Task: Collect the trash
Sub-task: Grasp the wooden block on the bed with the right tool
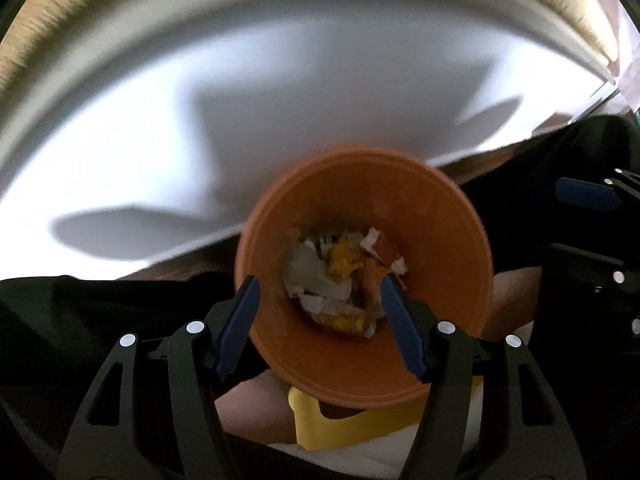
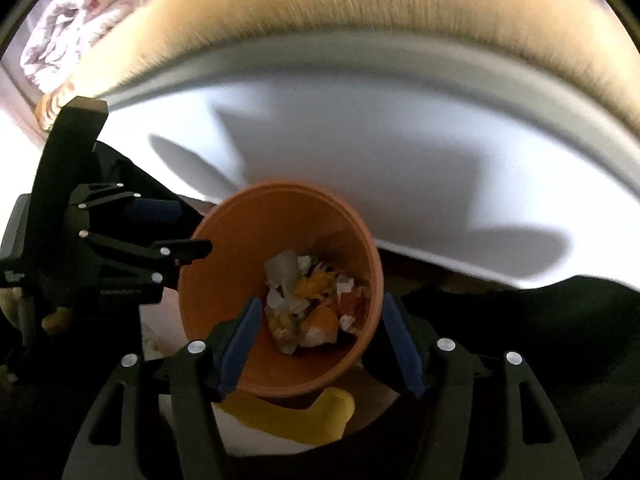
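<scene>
Orange bin (image 1: 452, 248) seen from above, paper and peel scraps (image 1: 340, 276) lying inside, left gripper (image 1: 318, 322) parted, nothing held, right gripper (image 2: 320, 330) likewise parted, empty

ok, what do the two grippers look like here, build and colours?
Both match: the left gripper and right gripper each have two black plastic fingers with triangular cut-outs, round silver-white pivot pins and dark blue pads on the inner faces. From the right wrist view, the left gripper's body is a boxy black block. No cables or markings show.
</scene>
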A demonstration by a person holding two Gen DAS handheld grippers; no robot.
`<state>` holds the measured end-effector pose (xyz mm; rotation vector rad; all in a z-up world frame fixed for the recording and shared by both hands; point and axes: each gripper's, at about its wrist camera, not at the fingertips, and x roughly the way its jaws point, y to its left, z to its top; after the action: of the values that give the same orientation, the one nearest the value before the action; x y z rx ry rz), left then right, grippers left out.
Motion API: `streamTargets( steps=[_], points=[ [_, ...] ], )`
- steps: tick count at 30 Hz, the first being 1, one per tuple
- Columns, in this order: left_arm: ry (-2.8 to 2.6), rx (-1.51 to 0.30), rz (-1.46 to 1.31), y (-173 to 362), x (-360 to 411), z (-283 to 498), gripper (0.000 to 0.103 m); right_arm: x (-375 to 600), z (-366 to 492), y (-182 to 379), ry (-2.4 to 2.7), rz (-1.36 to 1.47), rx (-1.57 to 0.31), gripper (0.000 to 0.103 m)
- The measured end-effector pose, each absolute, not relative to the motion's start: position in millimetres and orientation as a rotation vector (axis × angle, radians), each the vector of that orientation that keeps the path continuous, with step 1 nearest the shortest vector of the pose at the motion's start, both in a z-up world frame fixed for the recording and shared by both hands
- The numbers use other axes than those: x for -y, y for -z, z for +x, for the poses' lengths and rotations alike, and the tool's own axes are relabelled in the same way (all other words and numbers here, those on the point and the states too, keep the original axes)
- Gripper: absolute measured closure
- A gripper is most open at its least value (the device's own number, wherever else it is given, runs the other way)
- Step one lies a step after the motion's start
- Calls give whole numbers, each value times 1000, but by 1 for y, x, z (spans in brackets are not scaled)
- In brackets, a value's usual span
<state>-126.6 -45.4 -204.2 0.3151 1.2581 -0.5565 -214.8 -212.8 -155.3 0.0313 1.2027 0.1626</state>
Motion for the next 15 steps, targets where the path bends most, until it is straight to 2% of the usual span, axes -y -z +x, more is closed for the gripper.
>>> streamTargets(
  steps=[3, 6, 8, 15],
  points=[
    [562, -1174, 267, 171, 32, -128, 41, 210, -216, 118, -206, 18, -1124, 41],
    [539, -1094, 233, 144, 17, -128, 35, 210, -205, 72, -239, 3, -1006, 40],
    [514, -1026, 198, 118, 6, -123, 35, 212, -186, 41, -248, -14, -927, 30],
    [432, -886, 37, 65, -28, -92, 34, 205, -62, -8, -206, -129, -787, 30]
  ],
)
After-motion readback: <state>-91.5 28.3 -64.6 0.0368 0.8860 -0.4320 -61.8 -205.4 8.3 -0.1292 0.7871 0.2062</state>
